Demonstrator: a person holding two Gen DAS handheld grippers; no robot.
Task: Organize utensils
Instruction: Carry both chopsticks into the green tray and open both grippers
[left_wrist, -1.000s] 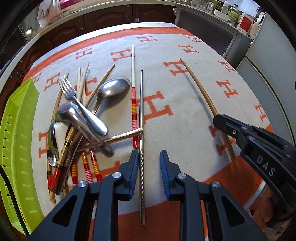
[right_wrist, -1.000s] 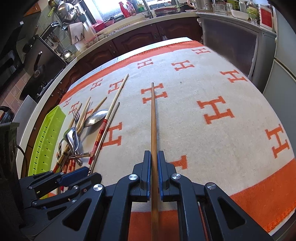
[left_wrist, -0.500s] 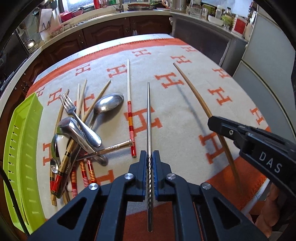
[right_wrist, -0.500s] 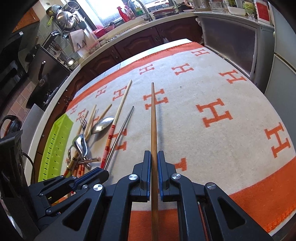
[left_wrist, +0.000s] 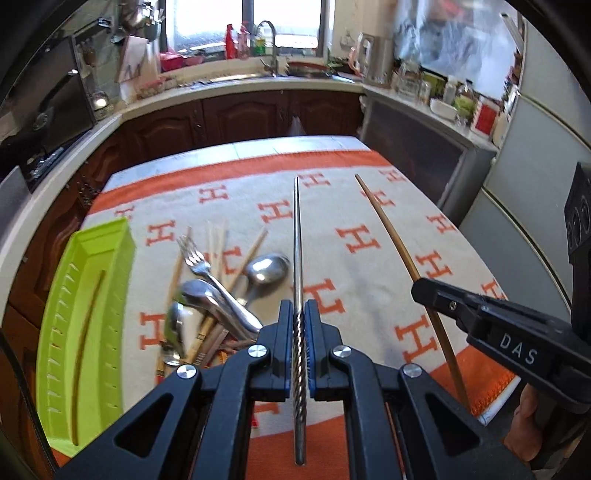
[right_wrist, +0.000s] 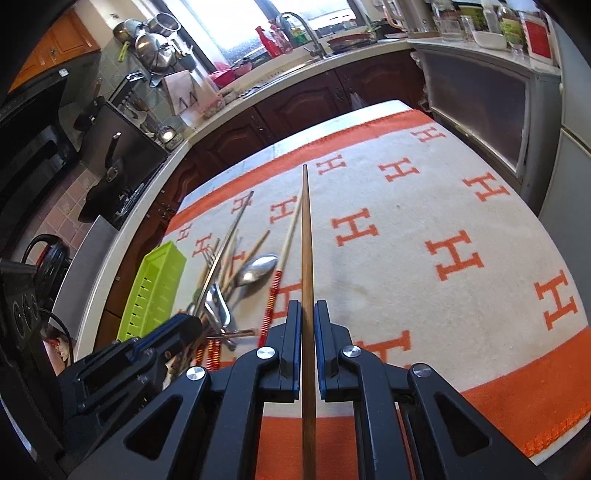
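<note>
Left wrist view: the left gripper is clenched on a twisted metal chopstick, raised above the blanket; the utensil pile lies left of it, the green tray at the table's left edge; open cloth lies to the right.

Right wrist view: the right gripper grips a wooden chopstick; bare blanket spreads rightward to the orange border; the left gripper sits low at left.

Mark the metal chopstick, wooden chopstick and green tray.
metal chopstick (left_wrist: 297, 236), left wrist view, smooth shaft ahead of the fingers
wooden chopstick (right_wrist: 306, 240), right wrist view, mid shaft
green tray (left_wrist: 122, 258), left wrist view, right wall
</note>
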